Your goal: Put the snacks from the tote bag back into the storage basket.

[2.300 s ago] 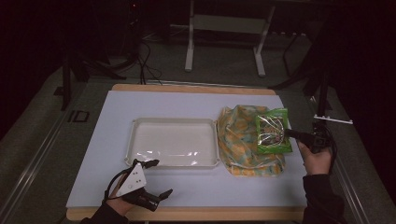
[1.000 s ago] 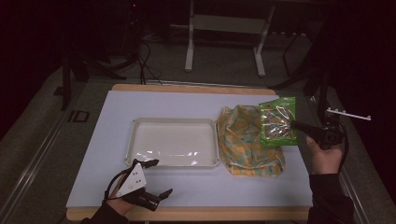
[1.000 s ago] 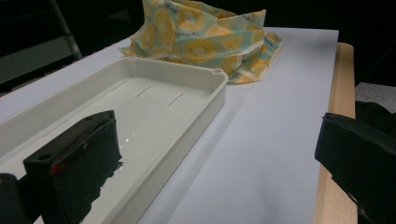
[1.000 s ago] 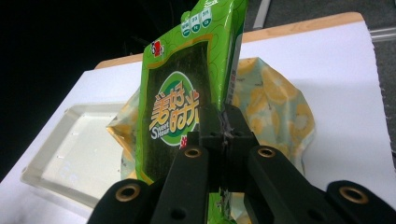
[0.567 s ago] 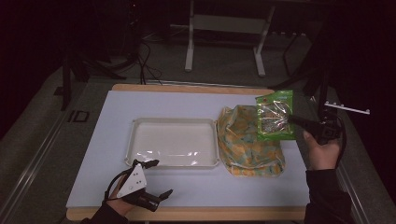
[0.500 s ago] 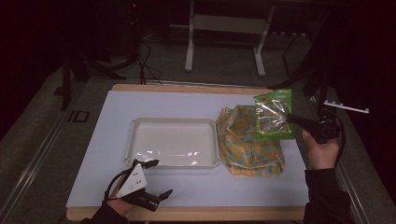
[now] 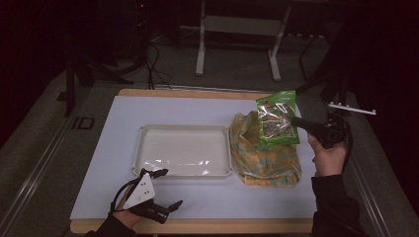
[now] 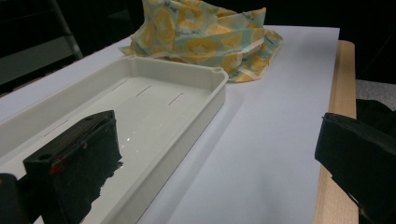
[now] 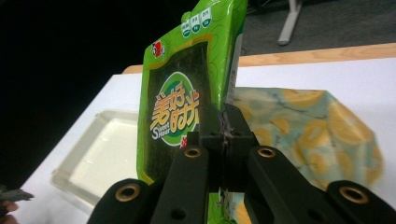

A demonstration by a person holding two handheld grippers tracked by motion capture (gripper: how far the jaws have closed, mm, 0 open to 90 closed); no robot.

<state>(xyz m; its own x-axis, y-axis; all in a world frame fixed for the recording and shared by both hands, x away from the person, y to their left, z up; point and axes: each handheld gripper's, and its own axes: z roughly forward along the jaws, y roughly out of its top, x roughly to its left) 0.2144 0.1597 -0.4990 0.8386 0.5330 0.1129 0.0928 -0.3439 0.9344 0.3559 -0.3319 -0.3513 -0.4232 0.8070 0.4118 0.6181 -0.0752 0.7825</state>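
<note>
**Snack packet held aloft over patterned cloth**

Snack packet (image 7: 276, 118), green with a clear window, hangs in the air above the far right part of the white tabletop (image 7: 197, 106), pinched at its right edge by the right gripper (image 7: 296, 122). In the right gripper view the two black jaws are pressed together on the packet's edge, with the printed green front (image 9: 180, 107) standing nearly upright to their left. The person's right hand (image 7: 327, 157) carries the gripper from the right side of the tabletop, a cable looping beside it.

Directly below the packet lies a crumpled cloth bag (image 7: 264, 158), pale teal with yellow fruit slices, resting on the tabletop just beside the right end of a shallow white tray (image 7: 183, 129). The tray sits near the middle of the tabletop with nothing in it, its bottom catching a glare. The packet is clear of both cloth and tray.

At the near left edge, the left gripper (image 7: 165, 190) rests low by the tabletop's wooden rim in the person's left hand (image 7: 129, 210), a grey three-cornered plate on top. Its jaws are spread wide and grip nothing; in the left gripper view one jaw stands over the tray's near end and the other near the wooden edge, with bare white tabletop between them and the cloth bag (image 8: 205, 39) beyond the tray's far corner.
</note>
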